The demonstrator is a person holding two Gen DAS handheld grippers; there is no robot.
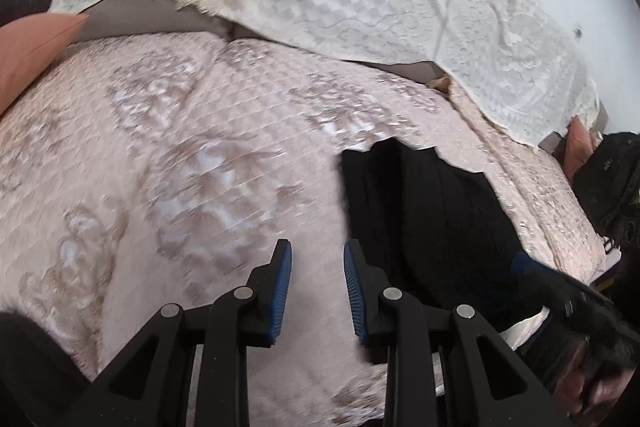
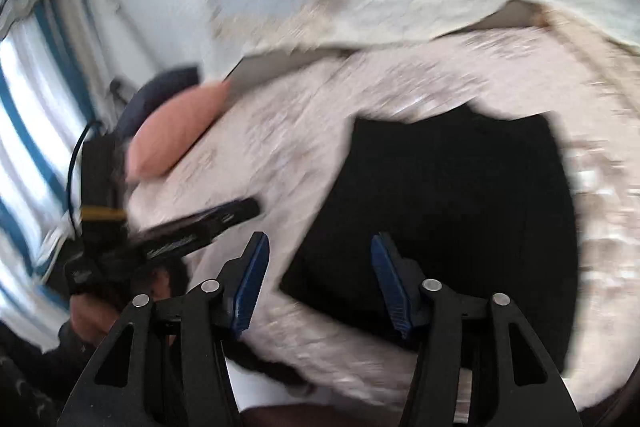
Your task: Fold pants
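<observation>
lying on the bed, the black pants sat as a compact dark block on the pink quilted bedspread, toward the bed's right part in the left wrist view. exact fold layers could not be told, the fabric was too dark and the right wrist view was motion-blurred.

left hand-held gripper hung above bare bedspread just left of the pants' edge, jaws spread apart, nothing between the blue pads. right hand-held gripper hung over the near left corner of the pants, jaws spread wide, nothing pinched; its right finger was over the black fabric, its left one over the bedspread. whether either gripper touched the cloth could not be told.

in the right wrist view the left hand-held gripper showed at the left, blurred, with the person's hand under it. in the left wrist view the right gripper showed at the lower right edge, blurred.

a cream lace cover draped the headboard behind the bedspread. a peach pillow lay at the bed's left end. striped blue and white curtains hung at the far left of the right wrist view.
</observation>
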